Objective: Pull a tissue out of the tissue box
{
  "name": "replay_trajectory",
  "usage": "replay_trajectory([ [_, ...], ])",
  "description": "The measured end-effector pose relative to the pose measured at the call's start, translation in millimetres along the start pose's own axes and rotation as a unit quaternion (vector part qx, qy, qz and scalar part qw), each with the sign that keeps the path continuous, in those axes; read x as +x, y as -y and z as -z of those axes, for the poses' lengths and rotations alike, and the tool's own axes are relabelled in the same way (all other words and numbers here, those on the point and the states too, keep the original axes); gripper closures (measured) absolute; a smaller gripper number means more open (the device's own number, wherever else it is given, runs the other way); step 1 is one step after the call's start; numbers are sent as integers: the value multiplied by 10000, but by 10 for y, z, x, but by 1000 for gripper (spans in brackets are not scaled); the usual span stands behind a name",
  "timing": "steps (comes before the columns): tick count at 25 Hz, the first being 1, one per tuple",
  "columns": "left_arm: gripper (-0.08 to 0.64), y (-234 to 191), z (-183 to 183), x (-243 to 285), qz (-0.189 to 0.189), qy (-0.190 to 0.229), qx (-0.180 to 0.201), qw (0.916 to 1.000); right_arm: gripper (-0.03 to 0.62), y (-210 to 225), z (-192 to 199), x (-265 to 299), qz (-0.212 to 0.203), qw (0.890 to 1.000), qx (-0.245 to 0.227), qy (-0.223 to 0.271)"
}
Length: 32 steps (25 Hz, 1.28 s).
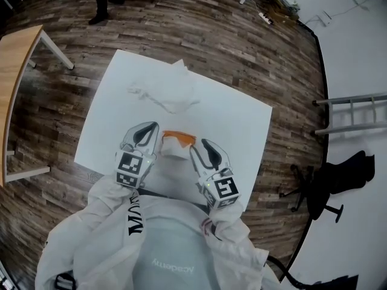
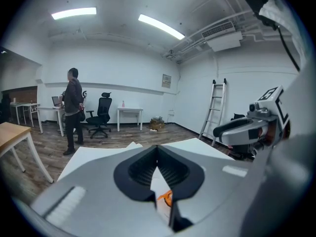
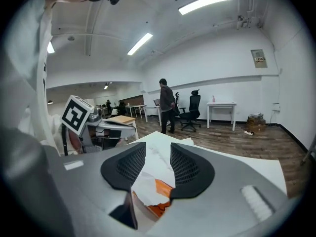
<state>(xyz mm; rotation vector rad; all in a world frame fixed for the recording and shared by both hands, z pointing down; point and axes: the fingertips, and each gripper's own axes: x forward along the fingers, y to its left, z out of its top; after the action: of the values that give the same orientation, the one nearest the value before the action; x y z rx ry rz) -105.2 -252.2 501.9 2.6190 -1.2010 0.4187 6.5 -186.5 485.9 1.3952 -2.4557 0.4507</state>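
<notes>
The tissue box [image 1: 176, 145], white with an orange top, stands on the white table [image 1: 236, 119] close to the person's body, between the two grippers. My left gripper [image 1: 155, 128] is at the box's left side; in the left gripper view its tips [image 2: 157, 153] touch, with nothing seen between them. My right gripper [image 1: 203, 144] is at the box's right side, open. In the right gripper view a crumpled white tissue [image 3: 144, 184] sticks out of the orange box top [image 3: 162, 187] just beyond the gripper [image 3: 158, 152], whose pads do not press on it.
Several loose white tissues [image 1: 164, 93] lie spread on the far half of the table. A wooden desk [image 1: 15, 62] stands at the left, a black office chair [image 1: 338, 177] and a ladder [image 1: 354, 110] at the right. A person [image 2: 73, 110] stands across the room.
</notes>
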Motion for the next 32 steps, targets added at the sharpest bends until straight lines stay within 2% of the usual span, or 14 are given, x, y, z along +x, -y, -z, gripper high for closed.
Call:
replay_trajectory([
  [5, 560, 15, 8, 0, -3, 5, -17, 10000, 417, -118, 96, 16, -375, 9981, -379, -309],
  [10, 560, 10, 0, -10, -30, -4, 16, 10000, 405, -269, 246, 49, -745, 9902, -913, -744],
  [13, 560, 9, -2, -6, -32, -13, 22, 10000, 405, -325, 317, 74, -796, 9858, -1181, -895],
  [32, 560, -15, -3, -9, -47, -27, 24, 10000, 405, -423, 758, 229, -865, 9700, -1689, -1522],
])
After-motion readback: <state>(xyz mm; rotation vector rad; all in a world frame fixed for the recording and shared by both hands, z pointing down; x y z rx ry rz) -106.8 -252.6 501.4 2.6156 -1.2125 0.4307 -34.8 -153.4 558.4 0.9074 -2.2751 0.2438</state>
